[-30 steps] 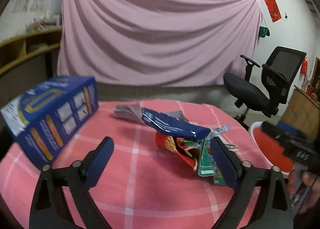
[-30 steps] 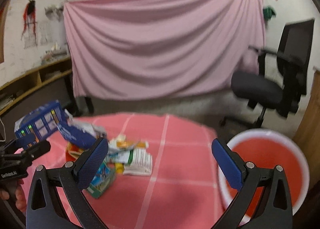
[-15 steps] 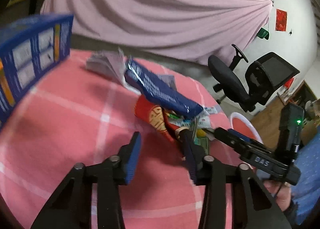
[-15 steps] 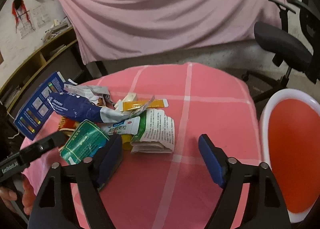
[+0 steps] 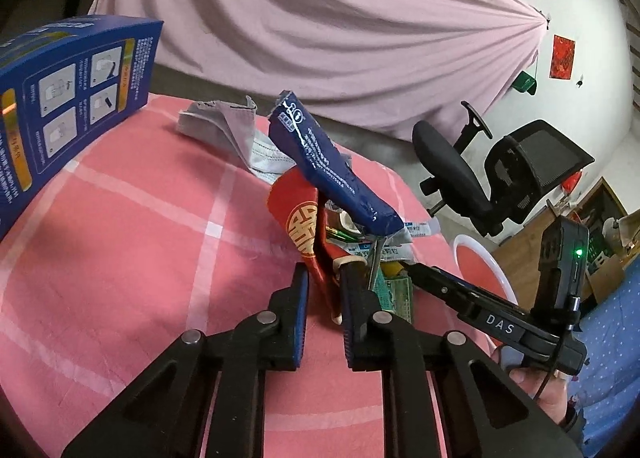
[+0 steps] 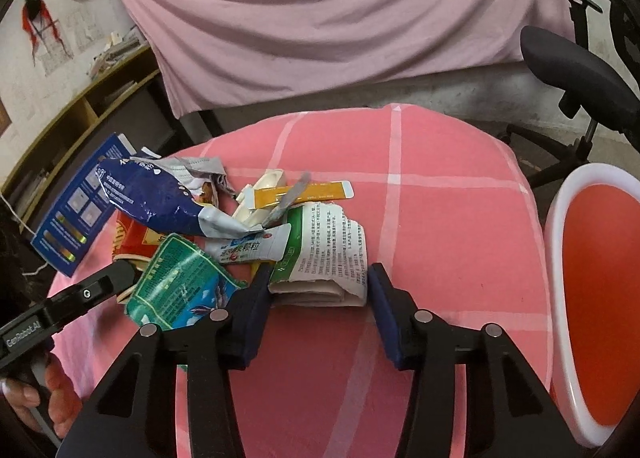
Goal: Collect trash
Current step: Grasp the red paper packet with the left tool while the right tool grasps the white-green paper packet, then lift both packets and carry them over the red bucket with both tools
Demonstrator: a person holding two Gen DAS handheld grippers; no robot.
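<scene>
A heap of trash lies on the pink checked table (image 6: 440, 218). My left gripper (image 5: 325, 290) is closing, its pads pressing both sides of a red packet (image 5: 298, 210) at the heap's near edge. A blue wrapper (image 5: 332, 170) lies on top of that packet. My right gripper (image 6: 320, 298) is also closing. A folded green-and-white leaflet (image 6: 324, 254) sits between its pads, with a sliver of gap on the right side. A green foil packet (image 6: 180, 286) lies just left of it. The red bin (image 6: 560, 198) stands beside the table at the right.
A blue carton (image 5: 60, 106) stands tilted at the table's left edge. A black office chair (image 5: 500, 178) stands behind the bin, a pink curtain (image 6: 320, 18) hangs at the back, and shelves (image 6: 80, 106) stand to the left. A hand (image 6: 56, 390) holds the left gripper.
Both grippers have narrowed from wide open. The left one rolled and moved in onto the red packet. The right one sank and tipped down over the folded leaflet.
</scene>
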